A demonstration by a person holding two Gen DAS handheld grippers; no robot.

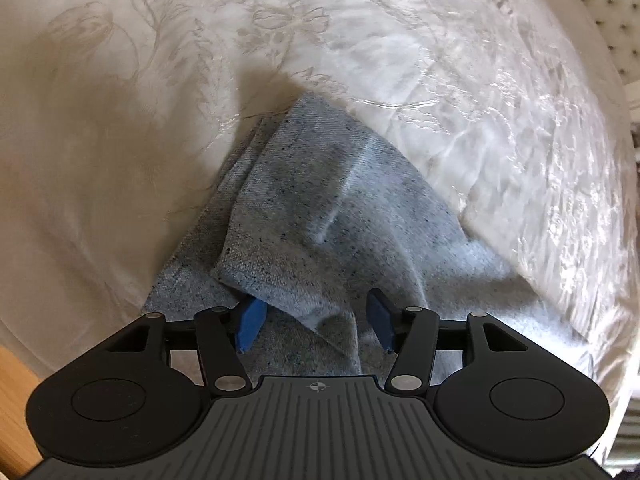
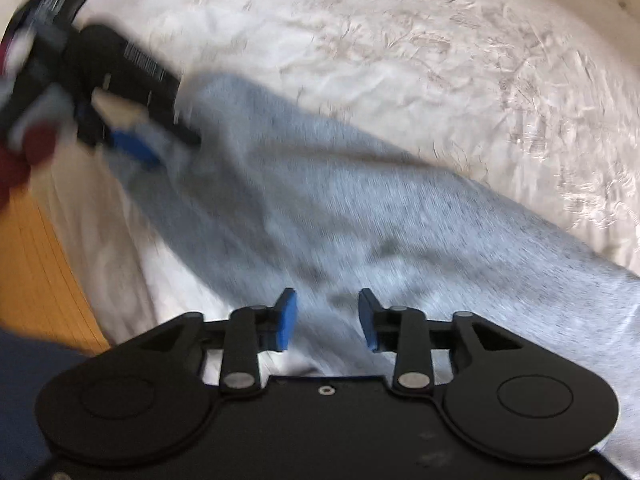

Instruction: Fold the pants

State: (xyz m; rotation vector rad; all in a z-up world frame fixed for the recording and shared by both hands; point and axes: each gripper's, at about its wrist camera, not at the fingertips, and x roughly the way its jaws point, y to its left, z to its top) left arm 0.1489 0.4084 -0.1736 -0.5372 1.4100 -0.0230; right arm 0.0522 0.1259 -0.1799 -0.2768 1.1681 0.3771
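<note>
Left gripper [image 1: 316, 320]: pointing down over the pants [image 1: 320, 216], blue fingers [image 1: 250, 320] spread wide; a folded corner of cloth lies across the left finger and into the gap, not clamped. Right gripper [image 2: 327, 319]: low over the same garment, fingers moderately apart, gripping nothing. The pale blue-grey pants lie rumpled on a white embroidered bedspread [image 1: 440, 92]. Wooden floor [image 2: 36, 264] shows at the left. The right view is blurred; the left gripper appears at its upper left.

no legible txt; blurred barcode-like label on left gripper [image 2: 138, 140].
</note>
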